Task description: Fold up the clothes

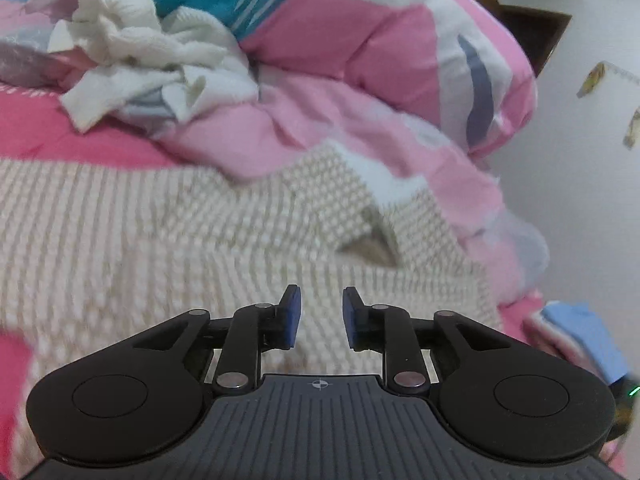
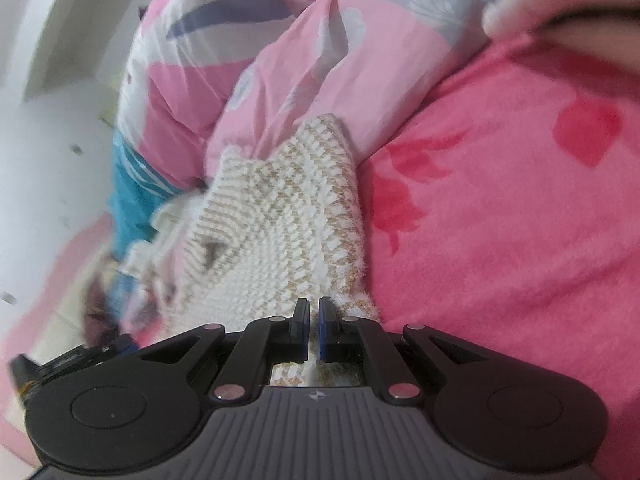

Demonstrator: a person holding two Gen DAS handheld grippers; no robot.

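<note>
— Where's the garment you're working on?

— The cream-and-tan knit sweater (image 1: 180,240) lies spread on the bed, on the deep pink blanket (image 2: 520,220), with its far edge up against the bunched pink quilt (image 1: 380,60). A crumpled white garment (image 1: 152,52) sits further back on that quilt, apart from the sweater.

— And your claws?

— My left claw (image 1: 322,316) hovers over the knit with its jaws set apart and nothing between them. My right claw (image 2: 314,328) is down at the sweater's near edge by the fuzzy hem, jaws drawn almost together; knit shows in the slit, but I can't tell for sure whether it's pinched or just lying behind.

— So what step is this?

— I judge it's one fold of the sweater, worked from the hem side. Whether that edge is being taken up or has just been laid down, the scene fits either.

— What does the next move ask for?

— Care with loose, stretchy knit: it sags and drags, so both edges must travel level, and the quilt crowds the far side.
</note>
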